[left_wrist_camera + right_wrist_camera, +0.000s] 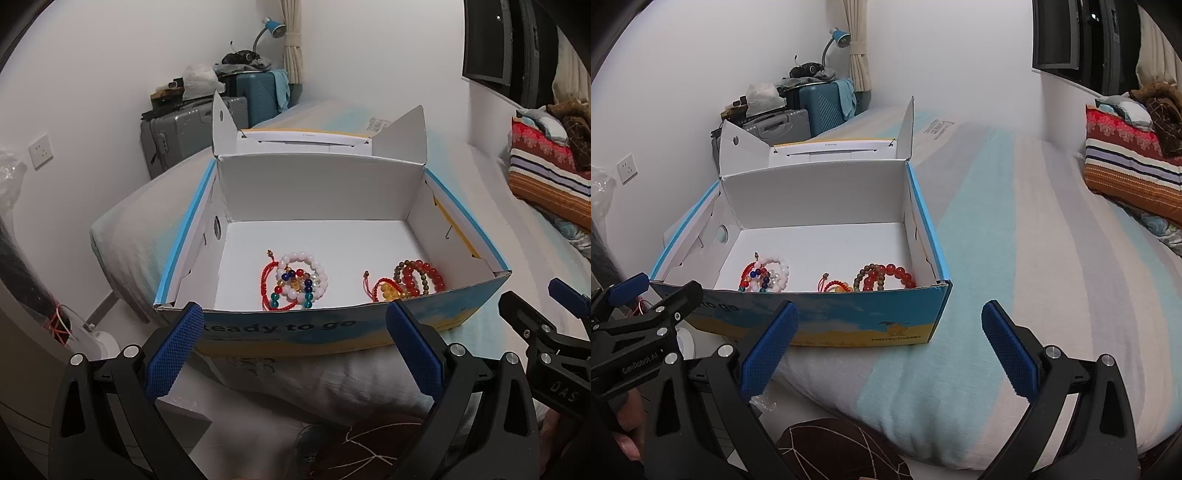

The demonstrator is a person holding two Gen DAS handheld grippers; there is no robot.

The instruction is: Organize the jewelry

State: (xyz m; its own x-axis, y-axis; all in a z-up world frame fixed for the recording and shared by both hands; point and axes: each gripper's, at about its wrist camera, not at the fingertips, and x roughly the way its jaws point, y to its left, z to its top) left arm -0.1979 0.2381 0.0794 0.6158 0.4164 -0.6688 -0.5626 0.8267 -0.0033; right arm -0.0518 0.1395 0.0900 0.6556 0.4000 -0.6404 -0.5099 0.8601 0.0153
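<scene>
An open blue and yellow cardboard box point(332, 328) point(849, 314) stands on the bed. Inside lie two heaps of bead bracelets: a white, blue and red heap point(295, 280) point(764, 277) at the left and a red and amber heap point(410, 280) point(882, 278) at the right. My left gripper point(295, 325) is open and empty, just in front of the box's near wall. My right gripper point(890, 325) is open and empty, in front of the box's right corner. Each gripper shows at the edge of the other's view.
The bed point(1034, 258) has a striped sheet in pale blue, grey and white. Folded blankets point(1130, 173) lie at the far right. Suitcases point(207, 122) with clutter stand by the far wall. A brown patterned cushion point(842, 450) lies below the grippers.
</scene>
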